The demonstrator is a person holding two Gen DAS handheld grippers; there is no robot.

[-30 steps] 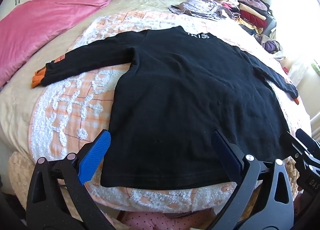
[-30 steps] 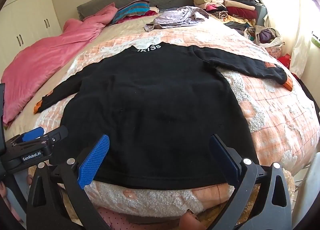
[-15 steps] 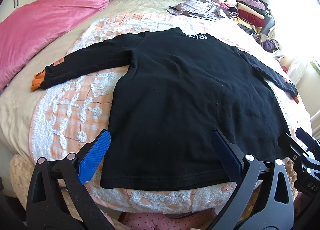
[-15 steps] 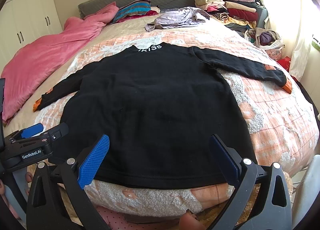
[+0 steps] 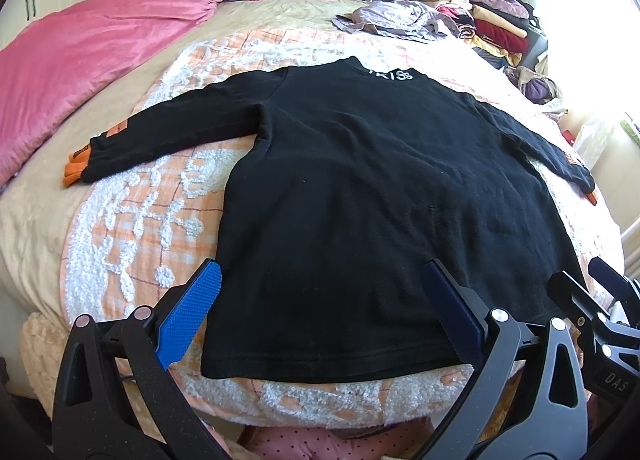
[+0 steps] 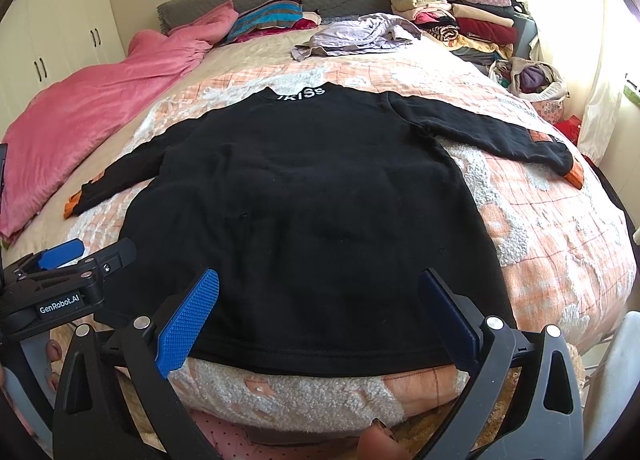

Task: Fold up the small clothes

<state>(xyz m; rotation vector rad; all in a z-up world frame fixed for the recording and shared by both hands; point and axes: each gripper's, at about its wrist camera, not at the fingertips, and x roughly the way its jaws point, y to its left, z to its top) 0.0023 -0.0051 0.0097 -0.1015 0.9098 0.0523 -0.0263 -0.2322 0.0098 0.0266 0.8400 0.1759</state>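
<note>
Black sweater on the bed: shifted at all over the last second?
No. The black sweater lies spread flat on the same patch of the orange-and-white blanket, hem at the near edge; both tools hang open above it.

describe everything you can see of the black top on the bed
The black top is a long-sleeved knit with white lettering across the collar and orange cuffs. It lies flat and unfolded on the peach-and-white bedspread, both sleeves spread outward, hem nearest the cameras at the bed's edge. A small orange patch shows near one cuff. The left claw and right claw hang open above the hem, apart from the fabric.
</note>
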